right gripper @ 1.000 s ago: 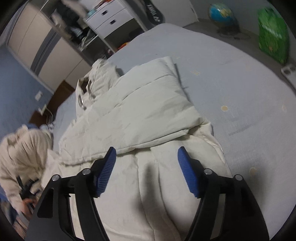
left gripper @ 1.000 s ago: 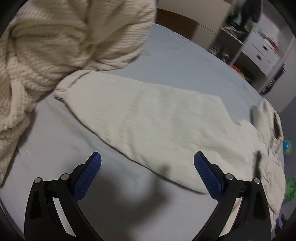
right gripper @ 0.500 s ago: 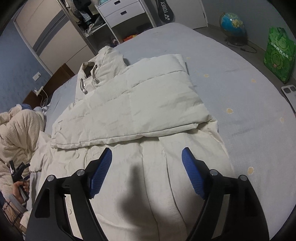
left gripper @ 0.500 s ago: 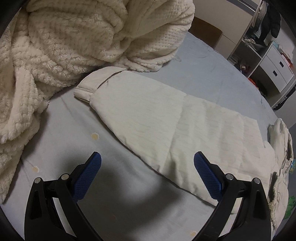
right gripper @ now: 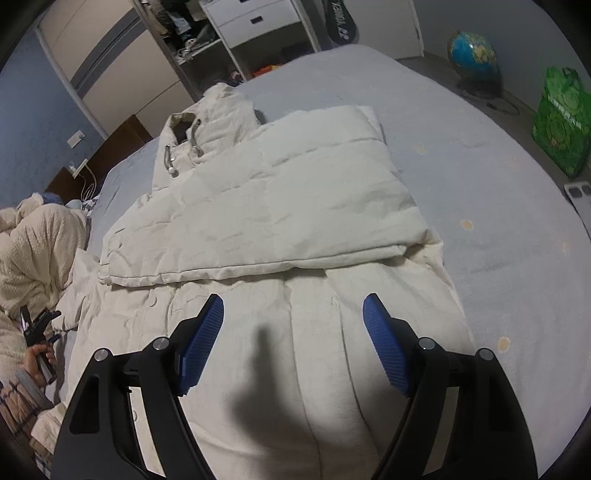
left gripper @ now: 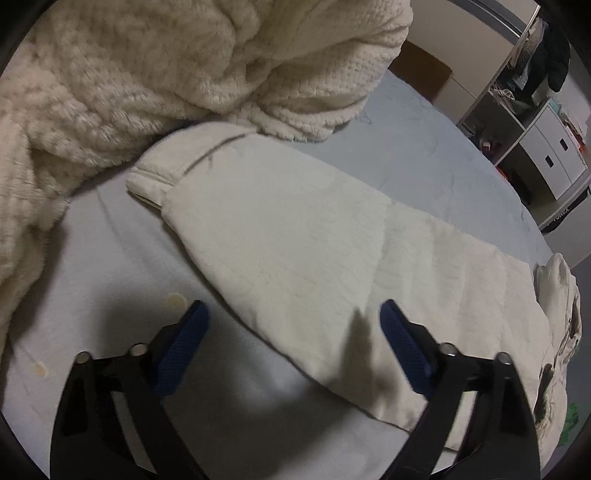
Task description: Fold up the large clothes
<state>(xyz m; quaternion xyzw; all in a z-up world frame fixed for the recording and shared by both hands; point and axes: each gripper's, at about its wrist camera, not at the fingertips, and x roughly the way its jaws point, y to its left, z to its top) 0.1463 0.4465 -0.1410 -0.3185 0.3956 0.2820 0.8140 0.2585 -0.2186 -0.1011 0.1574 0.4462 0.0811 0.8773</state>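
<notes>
A cream padded jacket point(right gripper: 280, 206) lies on a grey-blue bed point(right gripper: 498, 206). One sleeve is folded across its body; the hood point(right gripper: 210, 125) points to the far end. In the left wrist view its other sleeve point(left gripper: 314, 258) stretches flat across the bed, with the cuff point(left gripper: 162, 173) at the upper left. My left gripper point(left gripper: 291, 332) is open and empty, low over the sleeve's near edge. My right gripper point(right gripper: 293, 328) is open and empty above the jacket's lower body.
A fluffy cream blanket point(left gripper: 166, 74) is heaped by the cuff. Shelves and white drawers point(right gripper: 258, 26) stand beyond the bed. A globe point(right gripper: 472, 55) and a green bag point(right gripper: 561, 122) are on the floor at the right. The left gripper's hand shows in the right wrist view point(right gripper: 37, 354).
My left gripper has moved toward the sleeve and its cuff. My right gripper has pulled back and risen, so more of the jacket shows. Both stay open.
</notes>
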